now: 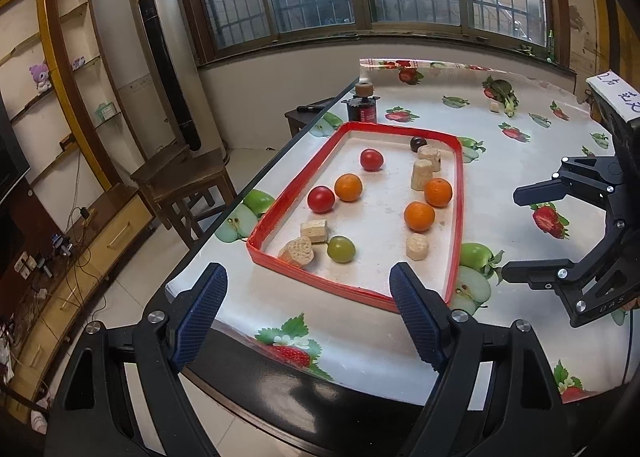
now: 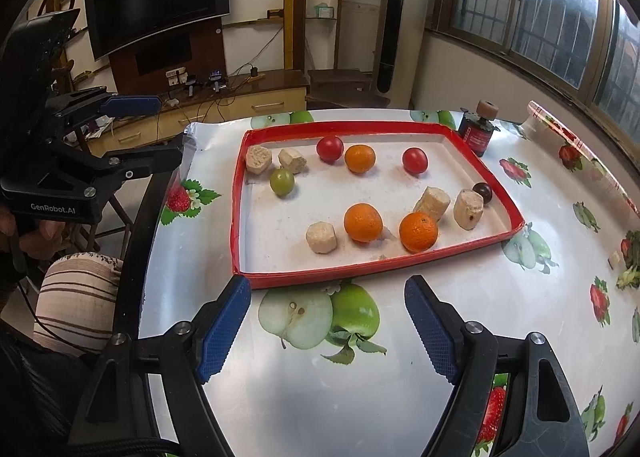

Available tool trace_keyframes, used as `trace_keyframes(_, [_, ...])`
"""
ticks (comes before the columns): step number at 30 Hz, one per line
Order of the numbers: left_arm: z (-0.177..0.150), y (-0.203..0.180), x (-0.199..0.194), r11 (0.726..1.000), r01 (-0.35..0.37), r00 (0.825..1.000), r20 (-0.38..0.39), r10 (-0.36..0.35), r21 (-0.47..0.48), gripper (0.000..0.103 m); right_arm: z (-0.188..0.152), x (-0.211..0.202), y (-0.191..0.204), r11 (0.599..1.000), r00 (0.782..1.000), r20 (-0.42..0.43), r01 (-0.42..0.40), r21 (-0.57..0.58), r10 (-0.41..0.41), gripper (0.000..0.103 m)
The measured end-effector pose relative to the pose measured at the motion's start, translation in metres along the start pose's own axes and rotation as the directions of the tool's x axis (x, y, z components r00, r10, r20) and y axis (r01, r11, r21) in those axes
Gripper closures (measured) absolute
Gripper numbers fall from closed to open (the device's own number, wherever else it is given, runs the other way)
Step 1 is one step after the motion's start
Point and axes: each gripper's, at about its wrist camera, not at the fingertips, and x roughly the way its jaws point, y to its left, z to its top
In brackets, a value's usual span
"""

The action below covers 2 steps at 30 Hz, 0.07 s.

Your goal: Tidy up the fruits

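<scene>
Red-rimmed tray (image 2: 472,253) on the counter (image 2: 460,297) holds every fruit: three oranges (image 2: 363,222), two red tomatoes (image 2: 330,148), a green fruit (image 2: 282,181) and a dark one (image 2: 482,192), mixed loosely with beige cylinder pieces (image 2: 321,237). No grouping by kind shows, so sorting looks unsettled. Left tongs (image 1: 308,309) and right tongs (image 2: 328,329) both gape wide, holding nothing, short of the tray.
</scene>
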Motion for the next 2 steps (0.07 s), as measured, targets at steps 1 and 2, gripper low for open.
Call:
trace_keyframes(1, [0.0008, -0.0028, -0.0004, 1.000, 0.007, 1.000, 0.001, -0.007, 0.003, 0.019, -0.0028, -0.0017, -0.0006, 1.000, 1.000, 0.002, 0.005, 0.007, -0.006, 0.022])
trace_keyframes(2, [0.0019, -0.0058, -0.0005, 1.000, 0.014, 1.000, -0.001, -0.014, 0.007, 0.019, -0.0059, -0.0037, -0.0018, 1.000, 1.000, 0.003, 0.012, 0.018, -0.012, 0.022])
